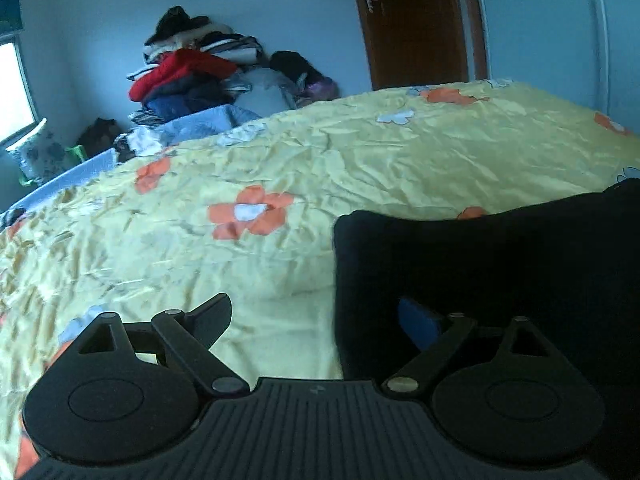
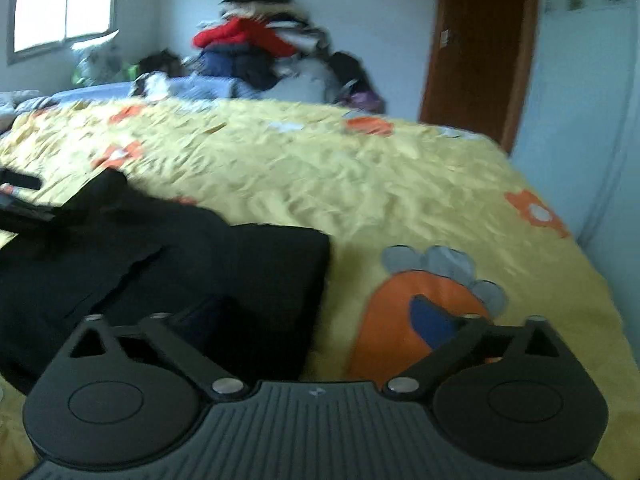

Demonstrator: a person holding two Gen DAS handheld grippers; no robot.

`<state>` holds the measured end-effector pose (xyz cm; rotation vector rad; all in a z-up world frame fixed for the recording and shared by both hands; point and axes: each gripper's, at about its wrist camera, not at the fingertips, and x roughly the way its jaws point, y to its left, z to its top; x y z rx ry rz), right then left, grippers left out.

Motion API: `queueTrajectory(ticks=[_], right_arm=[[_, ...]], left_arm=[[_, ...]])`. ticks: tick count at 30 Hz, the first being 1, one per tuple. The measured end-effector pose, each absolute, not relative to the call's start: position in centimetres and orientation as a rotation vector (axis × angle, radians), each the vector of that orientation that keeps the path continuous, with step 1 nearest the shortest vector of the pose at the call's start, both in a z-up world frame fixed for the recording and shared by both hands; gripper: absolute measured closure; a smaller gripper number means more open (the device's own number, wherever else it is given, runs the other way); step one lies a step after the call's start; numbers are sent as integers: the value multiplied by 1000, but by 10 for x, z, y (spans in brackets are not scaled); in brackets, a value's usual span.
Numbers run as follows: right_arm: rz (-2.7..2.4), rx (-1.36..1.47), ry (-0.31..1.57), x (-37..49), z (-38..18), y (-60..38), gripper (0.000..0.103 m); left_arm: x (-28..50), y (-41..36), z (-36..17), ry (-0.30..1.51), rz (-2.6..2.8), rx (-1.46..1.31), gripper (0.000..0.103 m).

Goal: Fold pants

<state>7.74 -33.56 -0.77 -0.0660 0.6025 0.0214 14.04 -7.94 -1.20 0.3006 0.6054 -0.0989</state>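
The black pants lie folded on the yellow flowered bedspread, at the right of the left wrist view. In the right wrist view the pants fill the lower left. My left gripper is open, its jaws wide apart; its right finger with the blue pad lies over the pants' left edge, the left finger over the bedspread. My right gripper is open too; its left finger rests over the pants' right edge and its right finger over an orange flower. Neither holds cloth.
A heap of clothes with a red jacket stands beyond the bed's far side. A brown door is at the back right, a window at the back left. The bedspread stretches beyond the pants.
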Motion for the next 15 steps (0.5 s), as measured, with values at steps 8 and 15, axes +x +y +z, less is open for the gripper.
queueTrajectory(ticks=[8,15], right_arm=[[52,52,537,51,7,-346,0],[70,-37,628,53,-10,-326,0]], left_arm=[[94,-55,4,597,-217,162,11],[74,-58,-12,587,-229,239,9]])
